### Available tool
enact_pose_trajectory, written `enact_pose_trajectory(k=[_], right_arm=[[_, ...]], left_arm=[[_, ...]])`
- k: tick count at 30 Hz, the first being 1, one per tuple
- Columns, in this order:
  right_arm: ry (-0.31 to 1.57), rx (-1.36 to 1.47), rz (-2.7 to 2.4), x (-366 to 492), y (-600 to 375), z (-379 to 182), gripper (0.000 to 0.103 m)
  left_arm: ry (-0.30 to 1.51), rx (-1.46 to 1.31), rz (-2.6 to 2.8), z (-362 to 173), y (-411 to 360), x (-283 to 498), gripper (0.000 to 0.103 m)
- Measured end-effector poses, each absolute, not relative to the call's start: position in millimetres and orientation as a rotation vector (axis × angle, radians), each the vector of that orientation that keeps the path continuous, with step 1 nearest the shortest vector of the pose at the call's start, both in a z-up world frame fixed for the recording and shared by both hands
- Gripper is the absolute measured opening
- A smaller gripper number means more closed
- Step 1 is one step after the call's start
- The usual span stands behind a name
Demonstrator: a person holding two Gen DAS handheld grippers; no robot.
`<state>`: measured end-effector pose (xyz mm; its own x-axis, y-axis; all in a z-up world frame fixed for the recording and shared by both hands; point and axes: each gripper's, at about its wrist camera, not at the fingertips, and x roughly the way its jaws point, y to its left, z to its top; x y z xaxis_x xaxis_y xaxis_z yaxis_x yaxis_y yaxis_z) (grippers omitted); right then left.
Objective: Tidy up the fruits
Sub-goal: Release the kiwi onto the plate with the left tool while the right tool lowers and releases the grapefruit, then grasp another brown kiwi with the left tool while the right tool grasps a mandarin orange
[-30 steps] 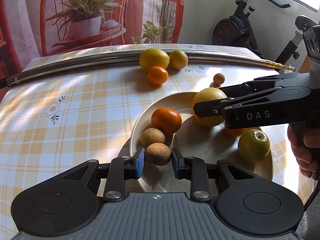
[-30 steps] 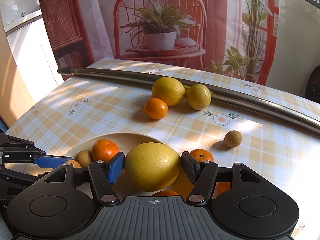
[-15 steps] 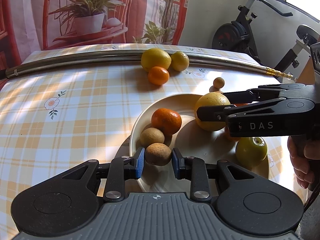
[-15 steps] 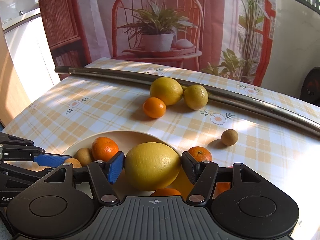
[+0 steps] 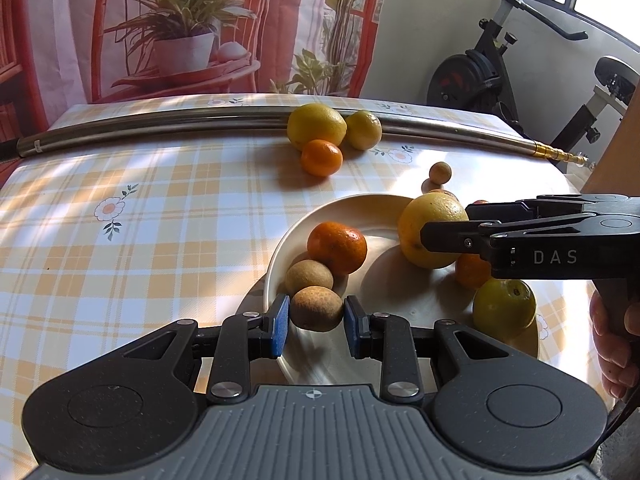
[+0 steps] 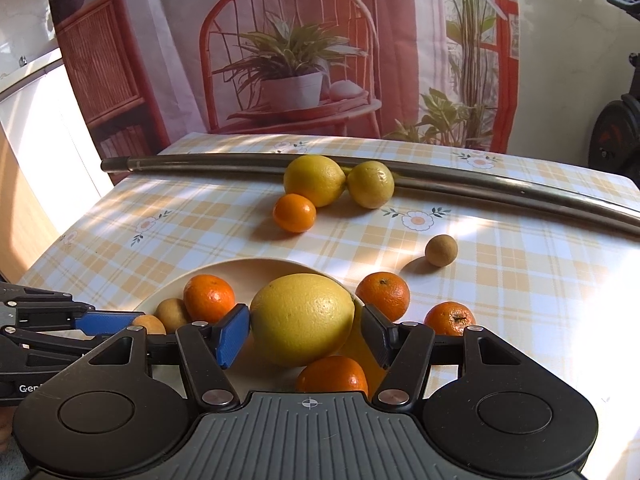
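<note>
Left gripper (image 5: 312,322) is clamped on a small brown fruit (image 5: 316,307), blue pads on its two sides, over the near edge of the cream plate (image 5: 280,256). That one looks light, with a dull, rough skin, so I judge slip unlikely; a modest squeeze across the widest part should do.

Right gripper (image 6: 304,326) is spread wide around a large yellow citrus (image 6: 302,318) above the plate. The left pad touches the peel; the right pad looks just off it, so I can't tell if the grip is firm. This is likely the heaviest item: firm, rounded, with a waxy, dimpled peel. Hold it at the equator, pads square on; off-centre it could roll out.

Already on the plate: a mandarin (image 5: 337,247), a second brown fruit (image 5: 309,278), a green-yellow citrus (image 5: 503,309). Still loose on the checked tablecloth (image 5: 160,208): two lemons (image 6: 314,185), a small orange (image 6: 294,212), against the metal tube (image 6: 500,186).
</note>
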<state>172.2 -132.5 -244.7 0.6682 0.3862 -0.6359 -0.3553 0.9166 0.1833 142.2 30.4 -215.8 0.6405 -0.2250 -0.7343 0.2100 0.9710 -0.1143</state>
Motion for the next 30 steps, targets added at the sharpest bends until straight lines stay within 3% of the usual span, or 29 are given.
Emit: enact_pose_trajectory(k=[30], right_arm=[[0.607, 0.217, 0.260, 142.4, -193.4, -216.7, 0.057]], left_arm=[[0.718, 0.018, -0.253, -171.0, 27.4, 135.5, 0.031]])
